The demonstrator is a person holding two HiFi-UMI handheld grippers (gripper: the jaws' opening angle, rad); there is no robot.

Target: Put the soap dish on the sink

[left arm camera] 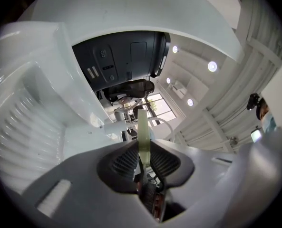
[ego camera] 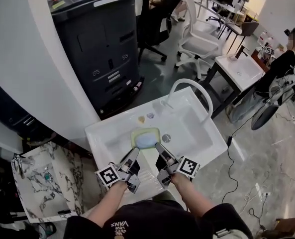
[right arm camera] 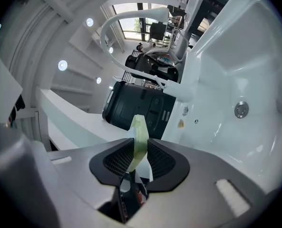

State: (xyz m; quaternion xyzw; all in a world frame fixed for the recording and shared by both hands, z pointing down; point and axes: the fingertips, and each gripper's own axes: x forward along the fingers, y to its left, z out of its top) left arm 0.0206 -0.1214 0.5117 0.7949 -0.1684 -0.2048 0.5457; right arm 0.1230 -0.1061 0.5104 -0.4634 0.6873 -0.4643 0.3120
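A pale green soap dish (ego camera: 146, 138) with a blue soap in it hangs over the basin of the white sink (ego camera: 102, 133), near the front rim. My left gripper (ego camera: 135, 152) is shut on the dish's left edge and my right gripper (ego camera: 158, 147) on its right edge. In the left gripper view the green rim (left arm camera: 143, 132) stands upright, pinched between the pads of the left gripper (left arm camera: 143, 160). The right gripper view shows the same rim (right arm camera: 140, 134) clamped in the right gripper (right arm camera: 138, 158), with the sink's basin (right arm camera: 245, 70) to its right.
A curved white faucet (ego camera: 192, 91) rises at the sink's back and the drain (ego camera: 166, 138) lies just right of the dish. A black machine (ego camera: 97, 39) stands behind, a marble-patterned board (ego camera: 48, 178) to the left, white chairs (ego camera: 202, 34) and a second sink (ego camera: 239, 68) beyond.
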